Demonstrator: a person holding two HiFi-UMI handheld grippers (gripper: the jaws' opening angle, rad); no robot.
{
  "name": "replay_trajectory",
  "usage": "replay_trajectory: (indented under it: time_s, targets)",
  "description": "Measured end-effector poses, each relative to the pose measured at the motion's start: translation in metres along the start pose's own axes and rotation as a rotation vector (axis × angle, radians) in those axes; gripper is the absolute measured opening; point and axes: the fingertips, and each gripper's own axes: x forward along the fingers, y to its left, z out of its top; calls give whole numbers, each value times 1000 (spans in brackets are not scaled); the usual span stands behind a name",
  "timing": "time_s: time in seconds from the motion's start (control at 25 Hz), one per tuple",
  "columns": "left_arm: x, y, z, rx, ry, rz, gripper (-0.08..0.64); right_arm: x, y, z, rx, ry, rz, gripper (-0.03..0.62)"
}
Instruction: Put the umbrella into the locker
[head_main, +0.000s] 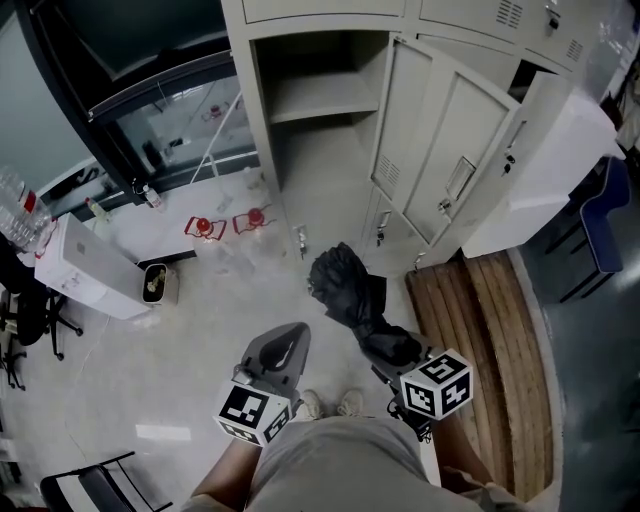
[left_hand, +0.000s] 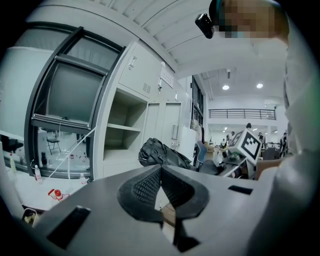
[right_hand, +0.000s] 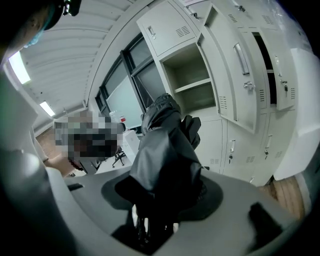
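Note:
A folded black umbrella (head_main: 355, 295) sticks forward out of my right gripper (head_main: 400, 352), whose jaws are shut on its near end; its loose fabric (right_hand: 165, 150) fills the middle of the right gripper view. It is held in the air in front of the open locker (head_main: 320, 120), whose lower compartment and shelf (head_main: 325, 100) are empty. My left gripper (head_main: 285, 352) is beside it at the left, shut with nothing between its pads (left_hand: 150, 187). The left gripper view shows the umbrella (left_hand: 162, 154) ahead to the right.
The open locker door (head_main: 445, 150) swings out to the right. A wooden bench (head_main: 490, 340) lies at the right. A white box (head_main: 95, 270), a small bin (head_main: 155, 283) and two red things (head_main: 225, 224) sit on the floor at the left. A blue chair (head_main: 600, 225) stands far right.

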Motion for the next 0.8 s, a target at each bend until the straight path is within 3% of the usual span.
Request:
replay_trajectory:
  time_s: [0.8]
  targets:
    - [-2,-39,-1,-1,-30,77,15,-29,-9,-3,-48,-24,76,215]
